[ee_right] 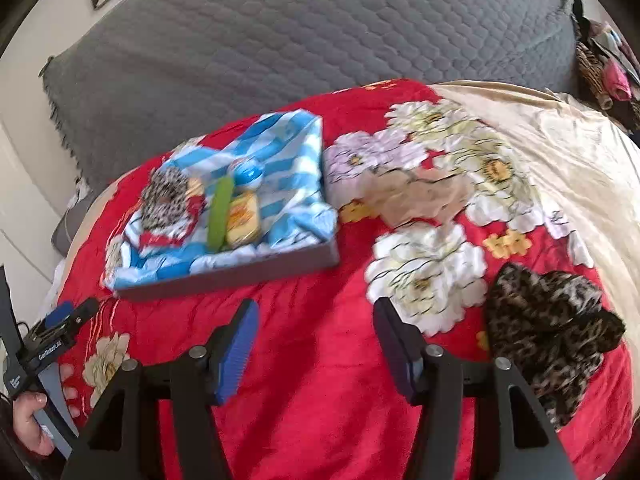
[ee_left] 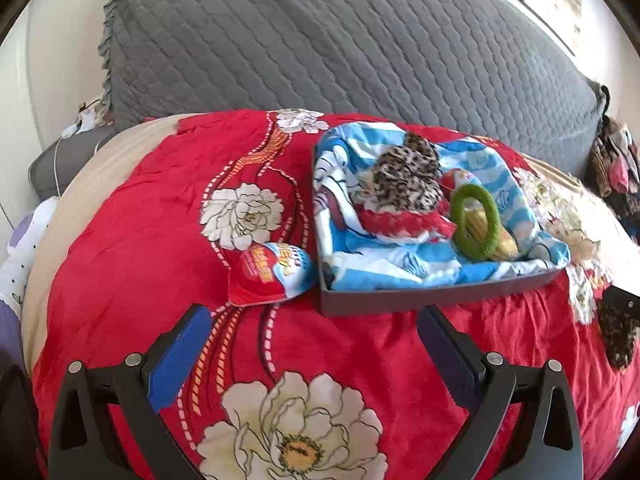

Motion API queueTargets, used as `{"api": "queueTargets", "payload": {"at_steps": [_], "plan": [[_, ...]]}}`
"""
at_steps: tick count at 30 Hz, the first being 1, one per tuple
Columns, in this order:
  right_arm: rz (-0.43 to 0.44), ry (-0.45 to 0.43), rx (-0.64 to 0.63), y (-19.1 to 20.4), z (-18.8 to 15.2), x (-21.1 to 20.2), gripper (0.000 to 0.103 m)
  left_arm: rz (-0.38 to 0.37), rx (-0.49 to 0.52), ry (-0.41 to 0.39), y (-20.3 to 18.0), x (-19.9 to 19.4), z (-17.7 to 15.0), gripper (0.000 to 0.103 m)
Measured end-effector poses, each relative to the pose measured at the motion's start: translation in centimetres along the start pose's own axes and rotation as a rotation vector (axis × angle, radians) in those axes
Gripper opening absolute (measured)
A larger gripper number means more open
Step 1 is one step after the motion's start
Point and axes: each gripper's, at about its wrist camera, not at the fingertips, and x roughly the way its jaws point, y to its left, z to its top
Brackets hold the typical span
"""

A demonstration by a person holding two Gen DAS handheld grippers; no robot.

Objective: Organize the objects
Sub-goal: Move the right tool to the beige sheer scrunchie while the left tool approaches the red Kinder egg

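Left tongs (ee_left: 316,344) spread apart, empty, over the red floral bedspread (ee_left: 152,208). Red-and-blue snack packet (ee_left: 270,272) just ahead of their left finger. Grey shallow tray (ee_left: 400,300), lined with blue-striped cloth, ahead-right. Right tongs (ee_right: 316,340) also apart, empty; leopard-print fabric bundle (ee_right: 548,336) lies just right of them.

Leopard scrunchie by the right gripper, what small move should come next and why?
Probably swing the open right gripper right, toward the leopard scrunchie. It lies loose on the red blanket, outside the tray that already holds a similar one.
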Motion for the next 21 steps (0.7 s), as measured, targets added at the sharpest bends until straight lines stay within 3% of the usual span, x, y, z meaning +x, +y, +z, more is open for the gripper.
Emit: {"api": "queueTargets", "payload": {"at_steps": [13,17,21], "plan": [[-0.052,-0.043,0.051,-4.1,3.9,1.5,0.062,0.023,-0.006,0.007,1.7,3.2,1.5,0.103],[-0.061,-0.042,0.057,-4.9,4.4,2.2,0.062,-0.004,-0.011,0.007,2.8,3.7,2.0,0.103],[-0.067,-0.028,0.05,-5.2,4.1,2.8,0.062,-0.029,0.099,0.018,4.2,3.7,2.3,0.103]]}}
